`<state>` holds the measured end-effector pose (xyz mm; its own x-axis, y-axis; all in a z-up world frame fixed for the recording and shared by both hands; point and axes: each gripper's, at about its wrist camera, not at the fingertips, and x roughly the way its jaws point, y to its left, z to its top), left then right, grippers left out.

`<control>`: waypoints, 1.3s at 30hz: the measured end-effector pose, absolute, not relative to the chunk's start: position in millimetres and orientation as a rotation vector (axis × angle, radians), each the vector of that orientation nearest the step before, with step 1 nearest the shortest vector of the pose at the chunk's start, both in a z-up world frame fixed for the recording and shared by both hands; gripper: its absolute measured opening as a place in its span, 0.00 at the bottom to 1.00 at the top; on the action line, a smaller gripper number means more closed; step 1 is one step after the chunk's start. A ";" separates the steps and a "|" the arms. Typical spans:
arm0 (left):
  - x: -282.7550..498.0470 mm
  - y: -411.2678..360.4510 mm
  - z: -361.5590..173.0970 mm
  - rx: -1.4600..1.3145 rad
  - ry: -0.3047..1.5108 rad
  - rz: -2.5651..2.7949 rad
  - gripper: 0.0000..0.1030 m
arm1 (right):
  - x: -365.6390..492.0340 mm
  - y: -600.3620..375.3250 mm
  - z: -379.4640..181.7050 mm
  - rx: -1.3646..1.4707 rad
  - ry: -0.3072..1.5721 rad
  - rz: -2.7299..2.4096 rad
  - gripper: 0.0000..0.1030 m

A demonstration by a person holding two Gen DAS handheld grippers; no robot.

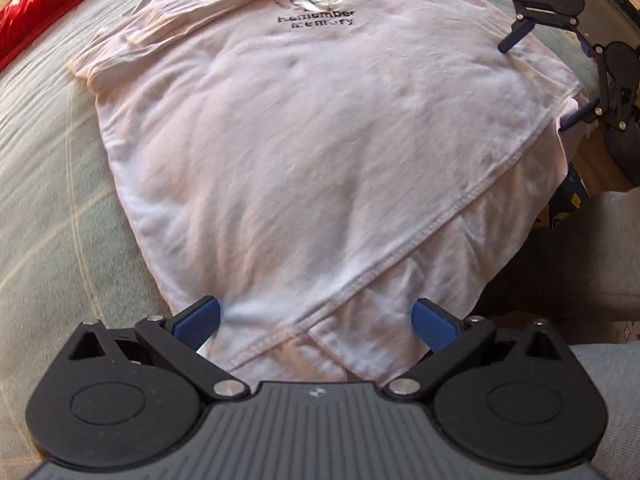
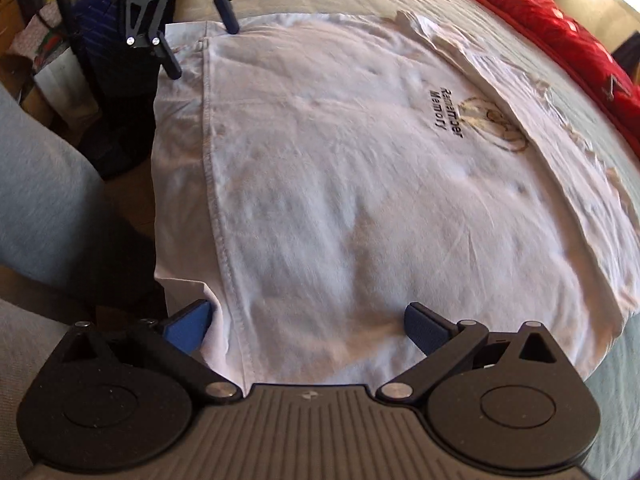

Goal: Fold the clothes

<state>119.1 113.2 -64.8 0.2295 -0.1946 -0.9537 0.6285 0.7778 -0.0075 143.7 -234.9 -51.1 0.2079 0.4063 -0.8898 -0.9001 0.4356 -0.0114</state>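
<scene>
Shirt: one white T-shirt (image 1: 288, 152) flat on the bed (image 1: 44, 152), hem at the bed's near edge.
Left gripper (image 1: 316, 320): spread over one hem corner.
Right gripper (image 2: 308, 326): spread over the other.
Around: one red blanket (image 2: 532, 12) along the far edge.

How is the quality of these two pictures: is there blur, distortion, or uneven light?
Left wrist view: fisheye bends the bedspread, and the white T-shirt looks soft, its print smeared. Right wrist view: the same curving, warm patchy light across the shirt, dark shadow at the bed's edge; the left claw stays fairly sharp.
</scene>
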 end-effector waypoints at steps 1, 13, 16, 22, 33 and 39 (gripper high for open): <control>117.0 117.5 -65.0 0.413 1.231 -0.585 0.99 | 143.4 -239.3 -51.8 -0.592 0.990 0.984 1.00; 148.7 102.5 -33.5 0.380 1.122 -0.594 0.99 | 145.4 -242.6 -18.2 -0.478 1.030 0.864 1.00; 166.1 92.9 -40.4 0.377 1.087 -0.597 0.99 | 155.9 -235.8 -12.6 -0.481 0.966 0.853 1.00; 166.3 80.6 -60.7 0.428 1.112 -0.621 0.99 | 141.7 -233.6 -41.4 -0.625 0.957 0.943 1.00; 157.3 72.2 -47.7 0.420 1.089 -0.637 0.99 | 103.1 -251.6 -34.1 -0.884 0.789 1.025 1.00; 171.7 57.1 -53.2 0.423 1.063 -0.674 0.99 | 163.7 -253.6 -41.2 -0.708 0.876 0.877 1.00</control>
<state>171.7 57.1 -53.2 0.3179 -0.2993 -0.8996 0.6863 0.7273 0.0005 163.7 -253.6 -41.2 0.3533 0.3472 -0.8687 -0.8689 0.4658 -0.1672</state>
